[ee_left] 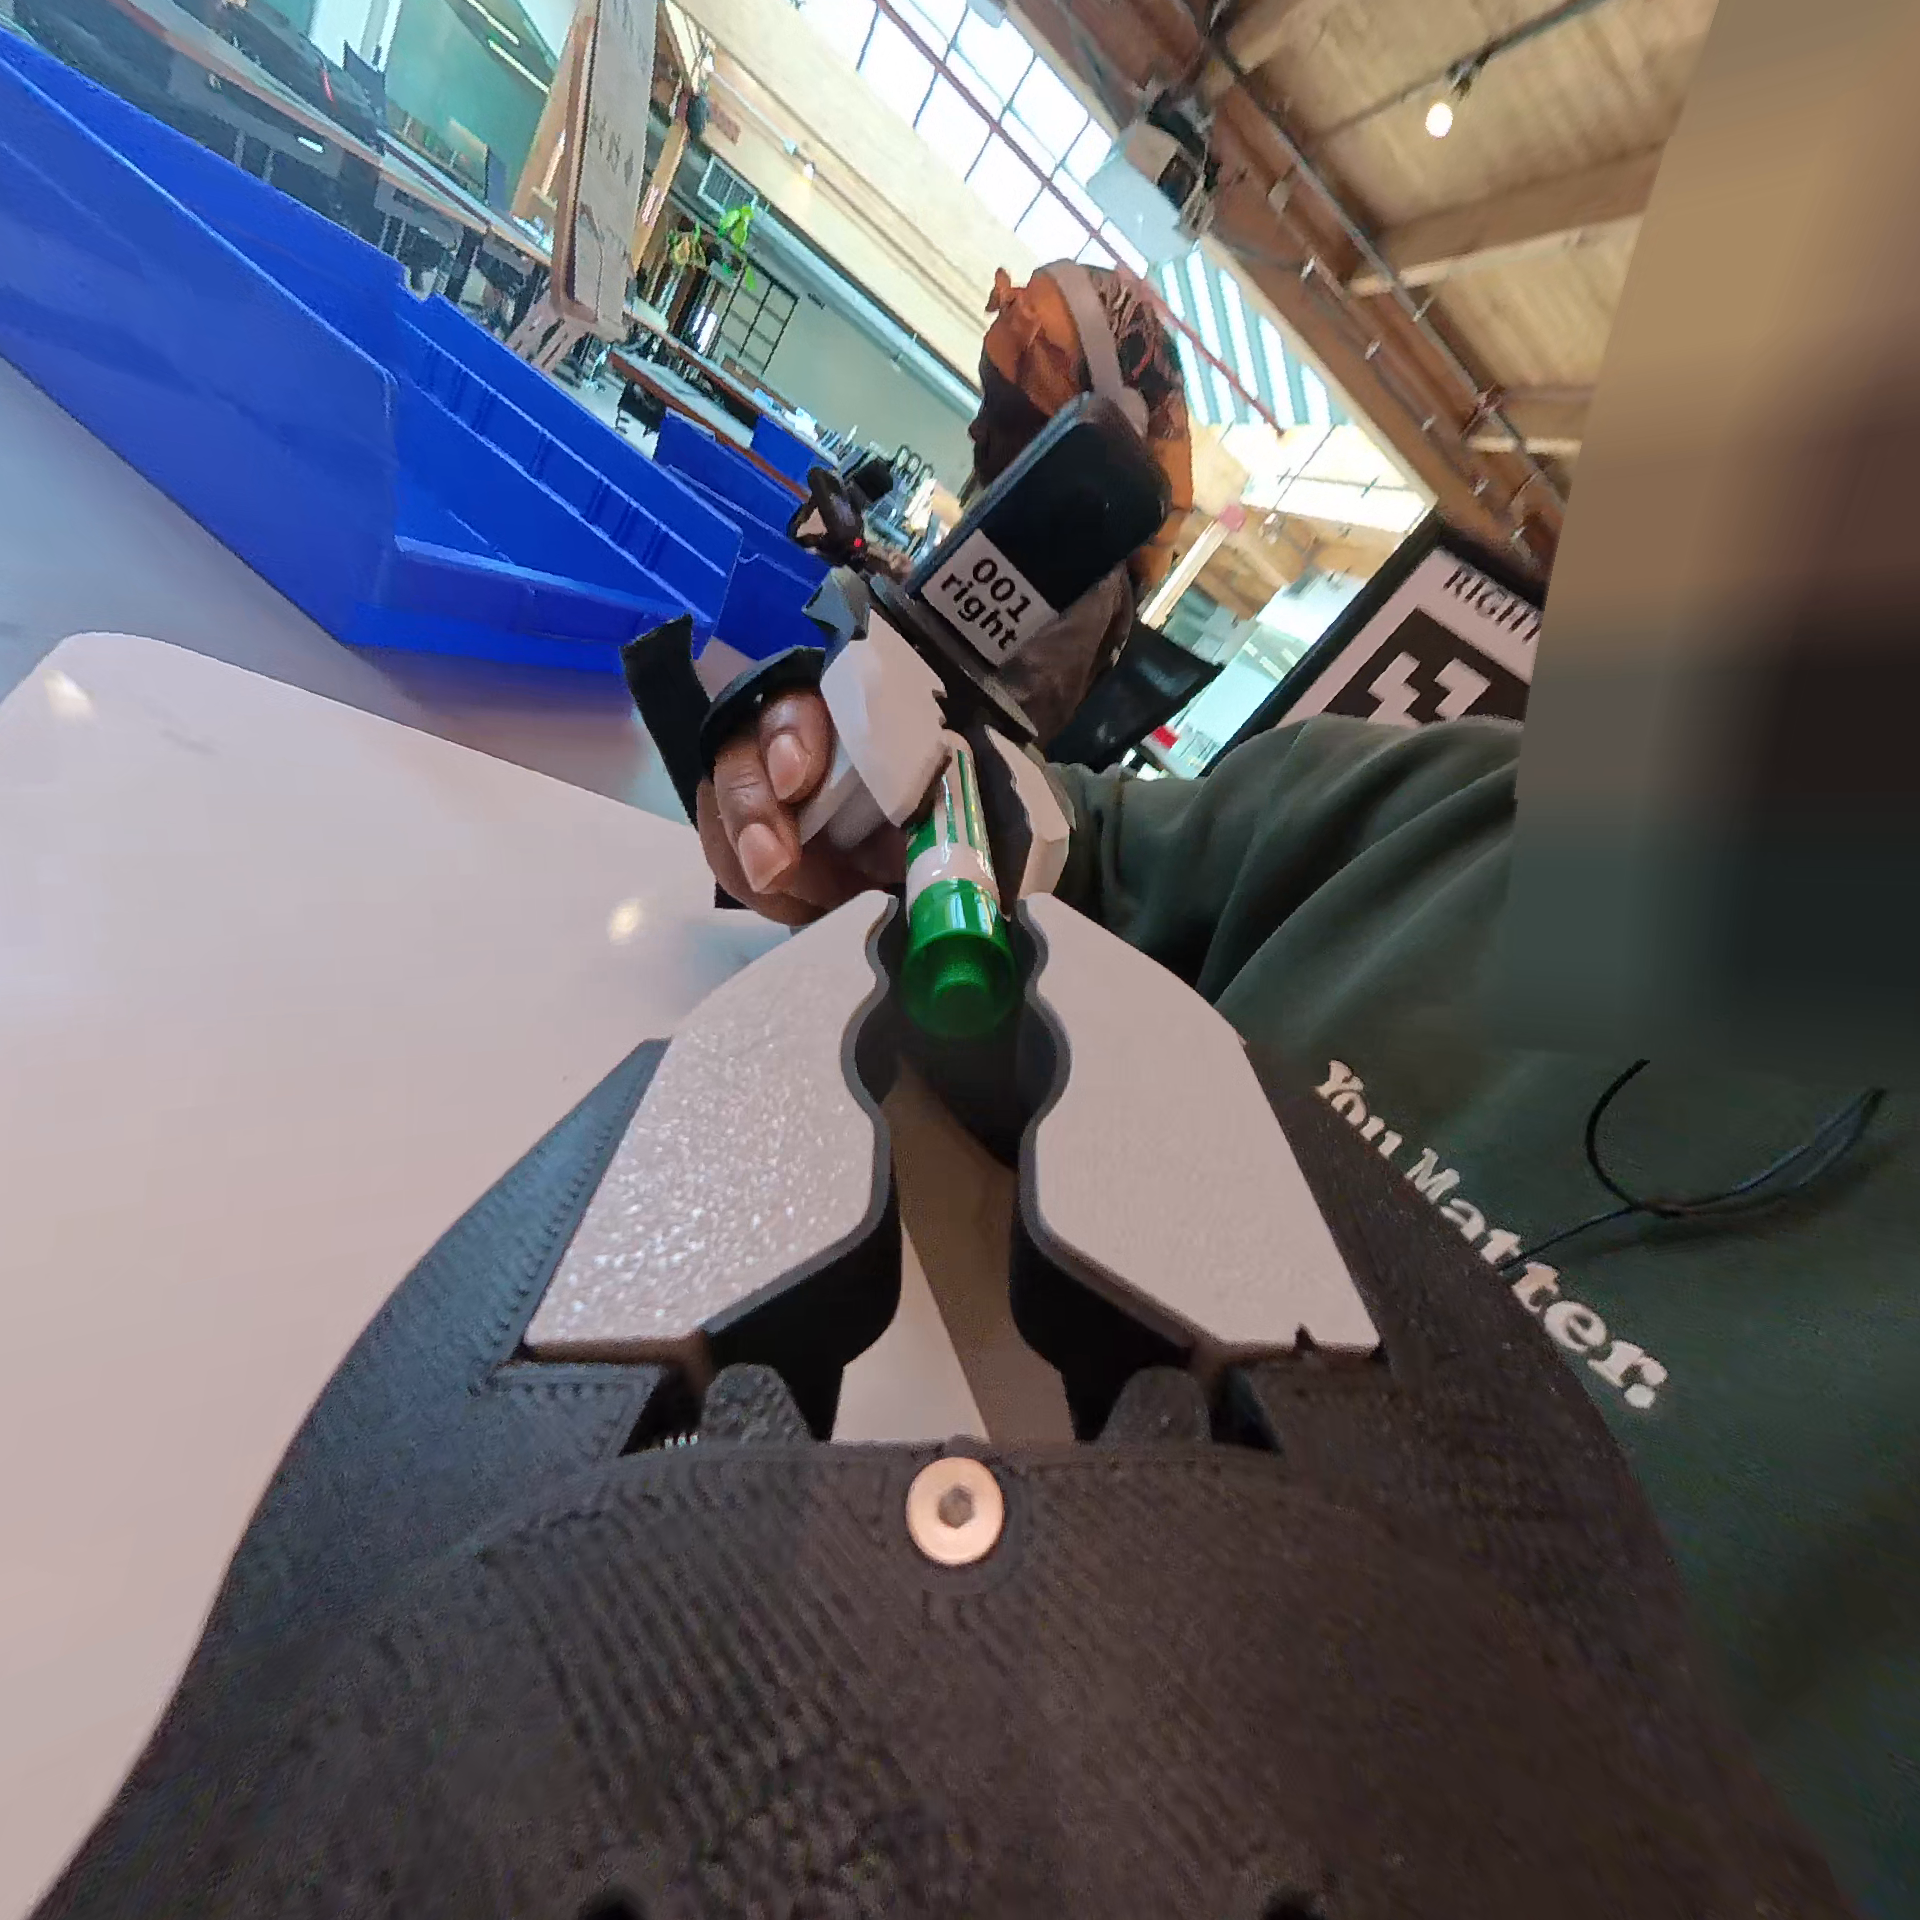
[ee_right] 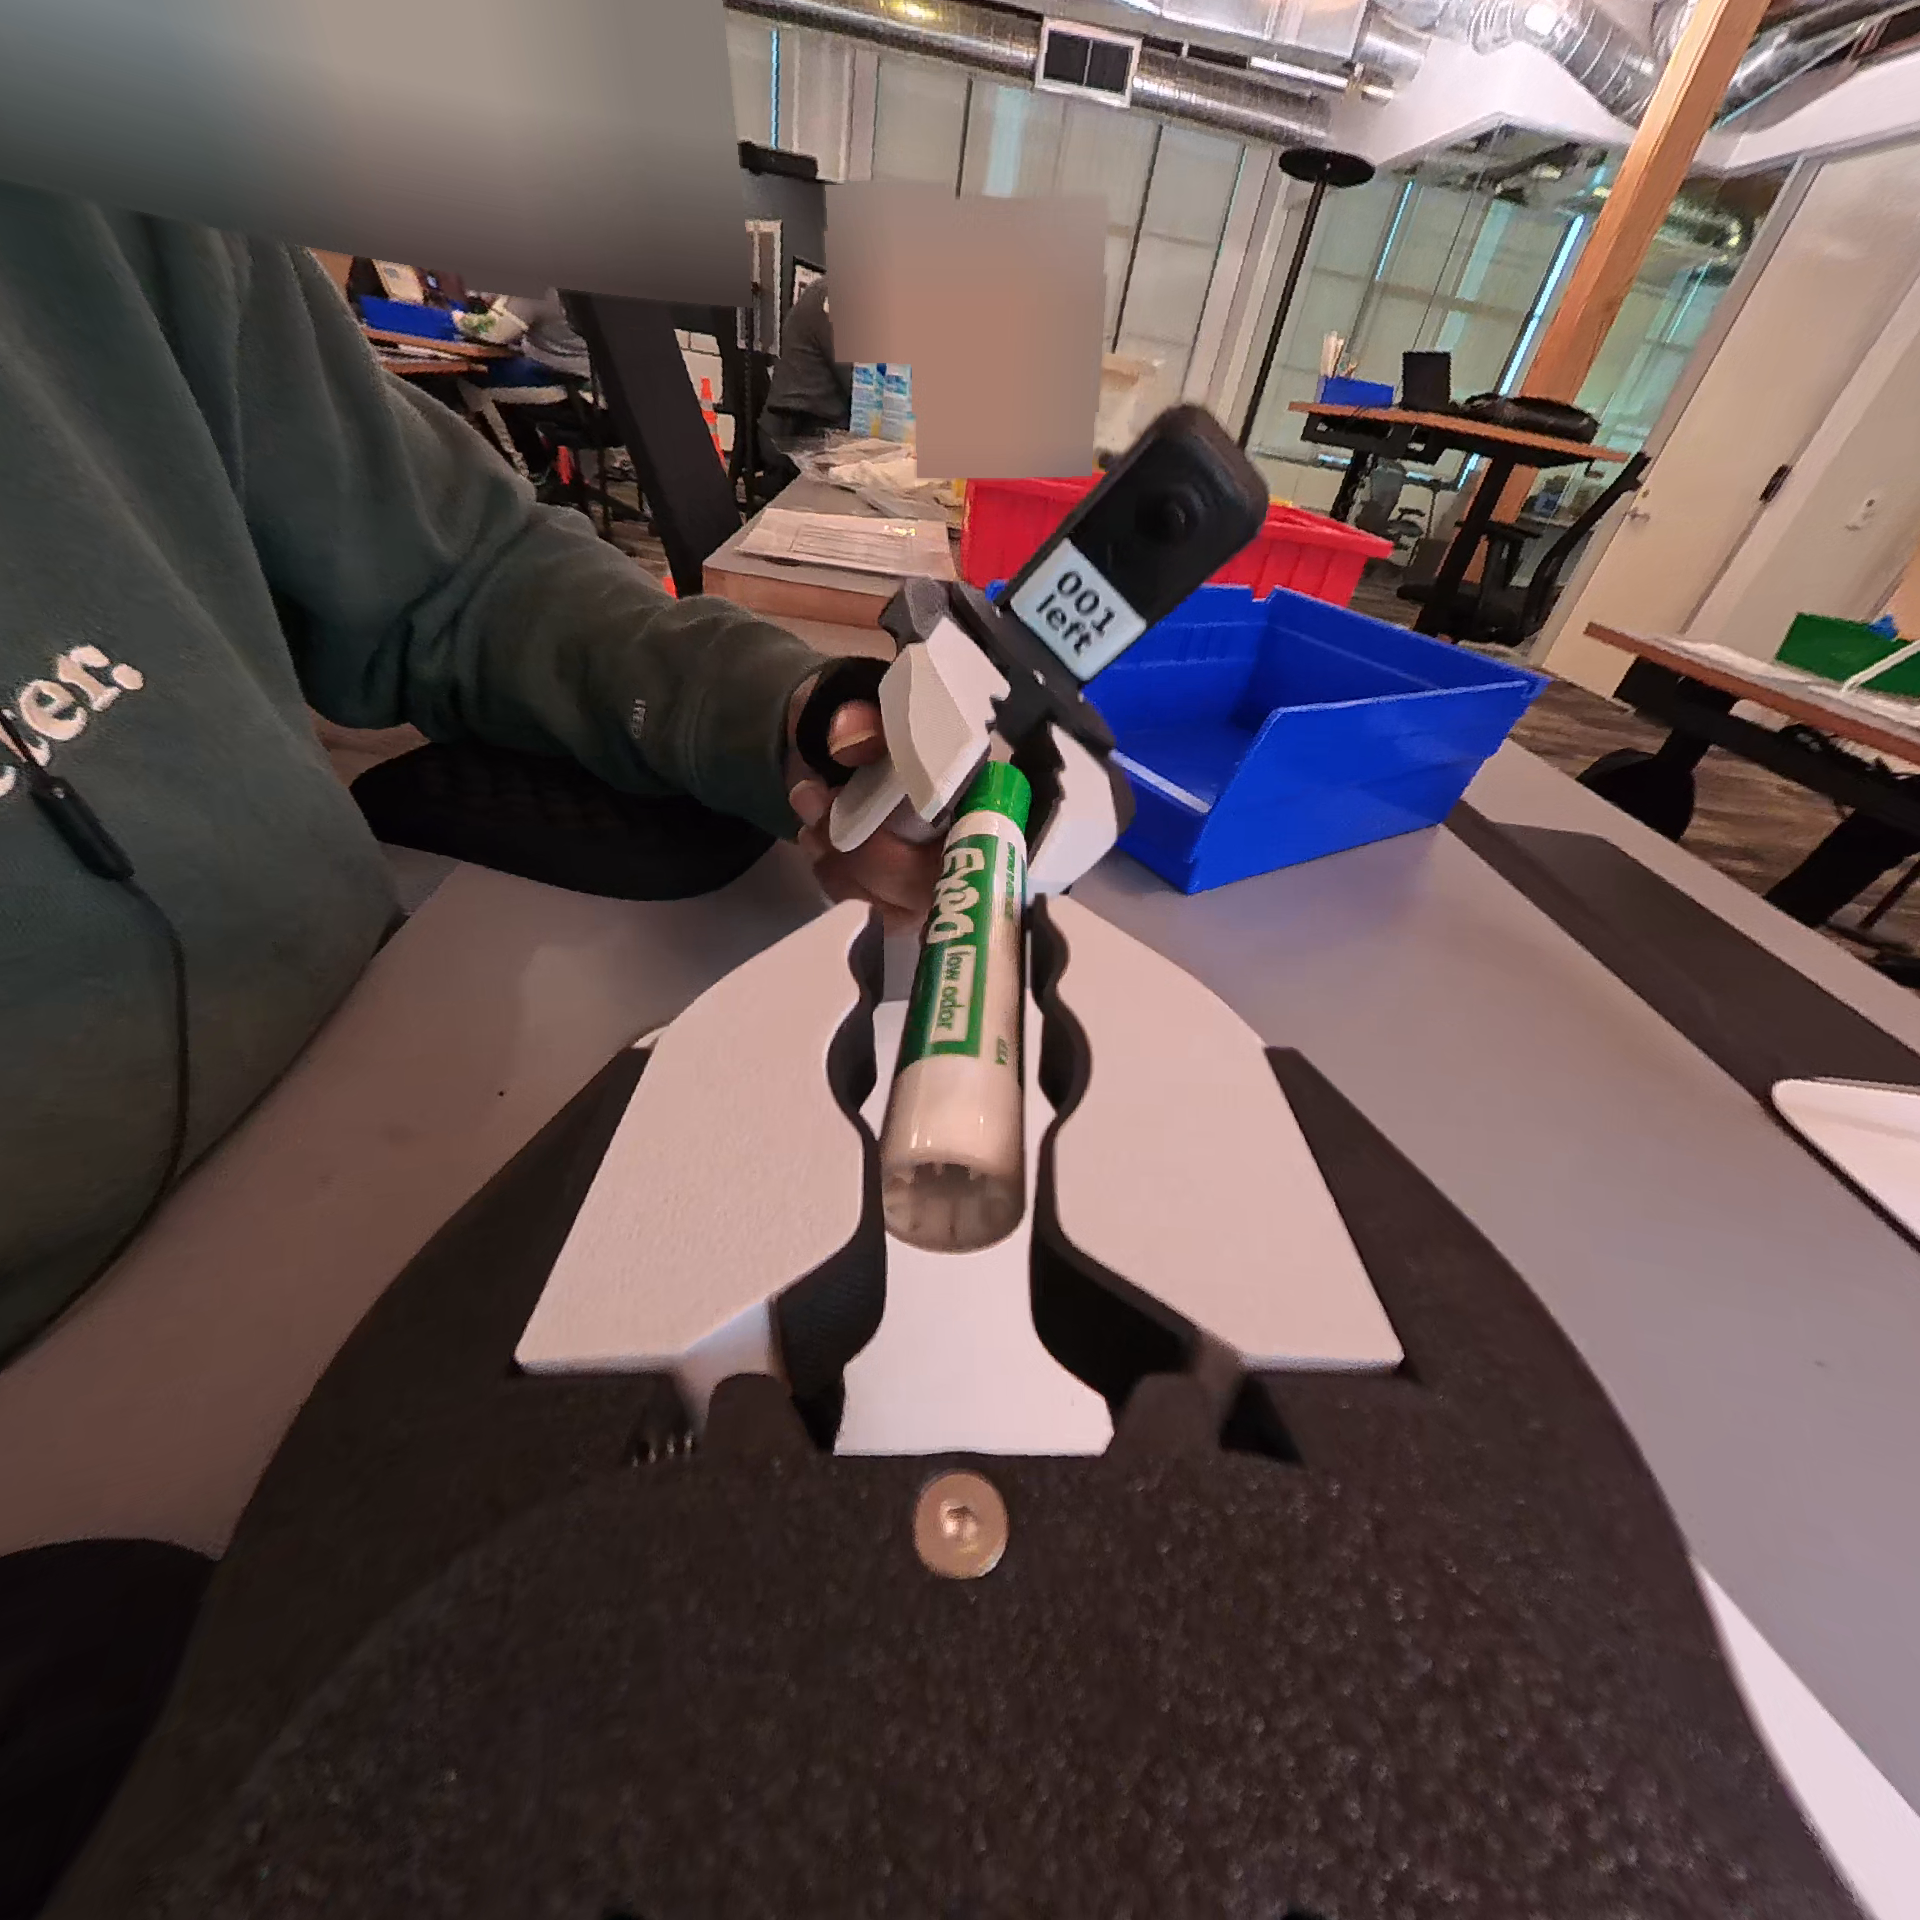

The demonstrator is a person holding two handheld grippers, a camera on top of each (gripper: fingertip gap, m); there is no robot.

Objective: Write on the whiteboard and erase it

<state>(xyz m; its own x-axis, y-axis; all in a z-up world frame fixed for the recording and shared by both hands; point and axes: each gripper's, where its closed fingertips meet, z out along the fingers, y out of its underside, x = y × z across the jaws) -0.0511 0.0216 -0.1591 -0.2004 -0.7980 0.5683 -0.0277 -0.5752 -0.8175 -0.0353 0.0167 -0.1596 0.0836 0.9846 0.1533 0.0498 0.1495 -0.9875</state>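
I hold both grippers up over the grey worktop (ee_right: 1403, 997), facing each other, with the green marker (ee_right: 961, 1029) bridged between them. My right gripper (ee_right: 951, 1039) has its jaws clamped on the white barrel; my left gripper (ee_left: 956, 966) has its jaws closed on the green cap (ee_left: 956, 961), which looks like the grip for pulling it off before writing. The whiteboard (ee_left: 260, 935) lies flat and blank on the worktop below the left gripper. Blue bins (ee_left: 312, 447) stand behind it, in an open workshop with other desks.
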